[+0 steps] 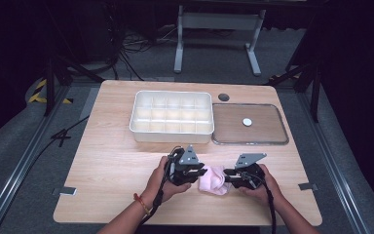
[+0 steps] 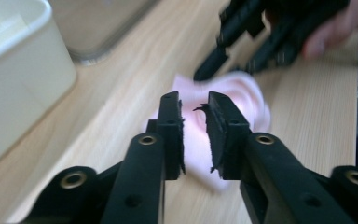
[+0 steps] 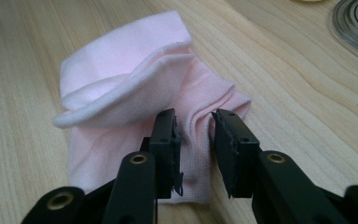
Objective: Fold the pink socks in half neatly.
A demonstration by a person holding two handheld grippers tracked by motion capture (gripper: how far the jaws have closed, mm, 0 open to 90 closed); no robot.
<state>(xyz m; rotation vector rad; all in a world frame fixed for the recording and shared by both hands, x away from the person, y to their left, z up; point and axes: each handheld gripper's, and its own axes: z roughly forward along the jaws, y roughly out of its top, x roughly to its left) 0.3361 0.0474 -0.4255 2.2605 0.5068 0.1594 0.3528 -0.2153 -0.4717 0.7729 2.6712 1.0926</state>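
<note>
With the left hand-held gripper [image 2: 195, 135] nearly closed on the pink sock [image 3: 135, 93], keep the right hand-held gripper [image 3: 196, 154] clamped on its bunched fold beside the compartment tray [image 1: 170, 131], tightening evenly.

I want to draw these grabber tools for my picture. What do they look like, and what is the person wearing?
Each gripper, left and right, is black, with two flat jaws joined by brass-coloured rivets. A grey three-cornered plate sits on top, and a black cable trails back along the arm. The forearms are bare, and the left wrist wears a red-and-orange bracelet.
</note>
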